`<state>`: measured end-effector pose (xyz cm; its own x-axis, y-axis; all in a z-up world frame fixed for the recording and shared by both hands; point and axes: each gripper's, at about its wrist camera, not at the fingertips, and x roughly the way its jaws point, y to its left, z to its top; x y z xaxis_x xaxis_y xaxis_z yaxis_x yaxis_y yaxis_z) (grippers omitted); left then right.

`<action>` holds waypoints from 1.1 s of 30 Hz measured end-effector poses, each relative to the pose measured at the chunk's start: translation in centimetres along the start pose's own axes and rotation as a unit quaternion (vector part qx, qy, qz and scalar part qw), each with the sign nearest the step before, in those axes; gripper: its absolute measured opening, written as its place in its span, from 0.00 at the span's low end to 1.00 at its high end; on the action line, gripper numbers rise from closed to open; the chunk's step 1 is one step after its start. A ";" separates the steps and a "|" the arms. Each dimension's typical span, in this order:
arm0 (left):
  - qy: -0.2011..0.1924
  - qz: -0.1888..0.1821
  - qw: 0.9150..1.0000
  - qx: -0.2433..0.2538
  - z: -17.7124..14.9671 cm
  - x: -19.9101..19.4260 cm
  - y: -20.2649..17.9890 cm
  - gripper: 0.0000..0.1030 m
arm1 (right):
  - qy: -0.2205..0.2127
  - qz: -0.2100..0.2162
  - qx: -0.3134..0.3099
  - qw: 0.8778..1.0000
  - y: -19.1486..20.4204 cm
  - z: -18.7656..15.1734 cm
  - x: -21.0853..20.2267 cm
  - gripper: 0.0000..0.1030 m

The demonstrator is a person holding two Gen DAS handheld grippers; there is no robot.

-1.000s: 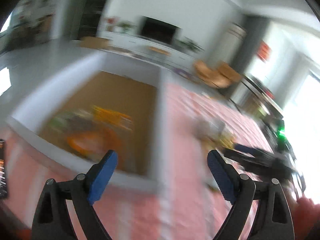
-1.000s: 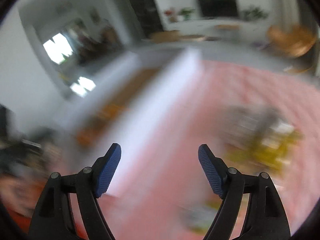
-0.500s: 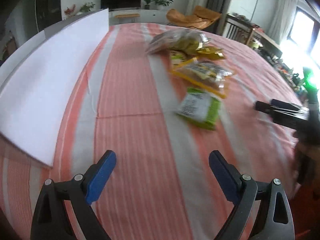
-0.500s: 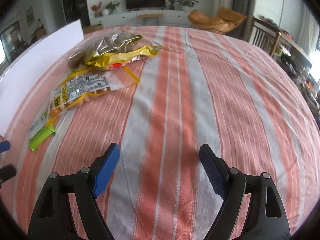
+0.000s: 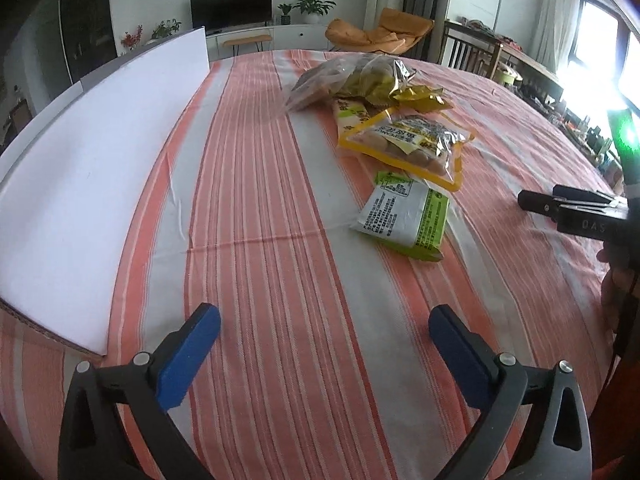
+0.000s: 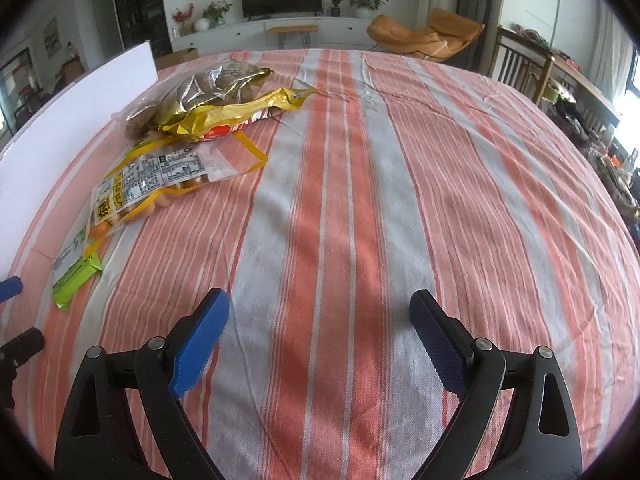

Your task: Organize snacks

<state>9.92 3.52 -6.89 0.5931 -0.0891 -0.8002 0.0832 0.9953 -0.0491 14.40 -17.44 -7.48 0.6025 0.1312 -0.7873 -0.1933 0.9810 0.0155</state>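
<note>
Striped orange cloth covers your worktop. Ahead of your left tool, the green packet lies flat, its long axis slanting away to the left; the yellow-edged bag and the clear crumpled bag lie in a row behind it. A white board flanks the left. Both tools, your right tool included, have just been opening and stand spread, nothing between them.
</note>
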 end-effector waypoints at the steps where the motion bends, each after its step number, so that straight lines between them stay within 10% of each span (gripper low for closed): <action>1: 0.001 0.003 1.000 0.003 0.0 0.0 -0.1 1.00 | 0.000 0.000 0.000 1.000 0.0 0.0 0.0 0.91; 33: 0.005 0.012 1.000 0.011 -0.1 0.2 -0.4 1.00 | 0.000 -0.001 0.000 1.000 0.0 0.0 -0.1 0.91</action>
<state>9.96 3.11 -7.11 0.5876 -0.0641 -0.8066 0.0864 0.9961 -0.0162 14.33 -17.45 -7.43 0.6027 0.1294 -0.7874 -0.1920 0.9813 0.0143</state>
